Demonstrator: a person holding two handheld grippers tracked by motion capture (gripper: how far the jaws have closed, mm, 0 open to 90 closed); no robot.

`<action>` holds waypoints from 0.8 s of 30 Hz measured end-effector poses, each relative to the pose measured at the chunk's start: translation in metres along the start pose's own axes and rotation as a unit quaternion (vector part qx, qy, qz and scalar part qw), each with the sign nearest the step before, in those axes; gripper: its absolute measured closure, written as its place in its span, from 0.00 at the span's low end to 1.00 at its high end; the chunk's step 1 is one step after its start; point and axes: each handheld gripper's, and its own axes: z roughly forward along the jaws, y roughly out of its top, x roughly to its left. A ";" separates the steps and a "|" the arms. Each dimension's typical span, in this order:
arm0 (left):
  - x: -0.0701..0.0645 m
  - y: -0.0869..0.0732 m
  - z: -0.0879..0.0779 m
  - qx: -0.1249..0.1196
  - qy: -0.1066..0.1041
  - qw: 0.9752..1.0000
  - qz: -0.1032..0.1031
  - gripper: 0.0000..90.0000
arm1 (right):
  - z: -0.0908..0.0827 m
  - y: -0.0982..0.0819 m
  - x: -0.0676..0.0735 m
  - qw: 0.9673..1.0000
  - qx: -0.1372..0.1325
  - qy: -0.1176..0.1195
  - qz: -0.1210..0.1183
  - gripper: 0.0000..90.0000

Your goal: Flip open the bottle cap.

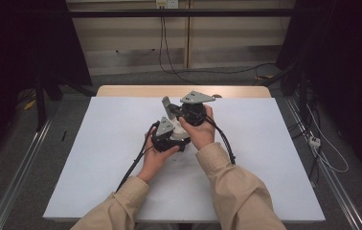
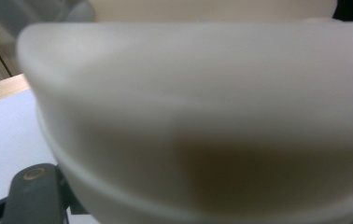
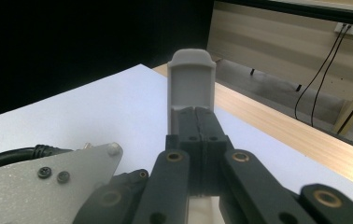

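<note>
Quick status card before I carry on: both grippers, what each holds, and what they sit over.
left gripper: shut; a white rounded object sits right at its camera, blurred, so I cannot tell what it is or how it is gripped
right gripper: jaws pressed together, shut on a grey flat piece that stands up beyond the tips
hands: close together over the middle of the table
surface: white sheet on a wooden table
</note>
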 end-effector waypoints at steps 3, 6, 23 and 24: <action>0.000 0.000 0.000 0.004 0.001 1.000 0.015 0.21 | 0.003 -0.002 -0.001 1.000 0.006 0.000 -0.001 1.00; 0.001 0.000 0.000 0.001 0.001 1.000 0.010 0.21 | 0.004 -0.002 0.000 1.000 0.006 -0.002 -0.004 1.00; 0.000 0.000 0.000 0.002 0.005 1.000 0.005 0.21 | 0.008 -0.002 -0.002 1.000 0.012 -0.001 -0.006 1.00; 0.000 0.000 0.000 0.003 0.005 1.000 0.005 0.21 | 0.009 -0.002 -0.002 1.000 0.013 -0.001 -0.006 1.00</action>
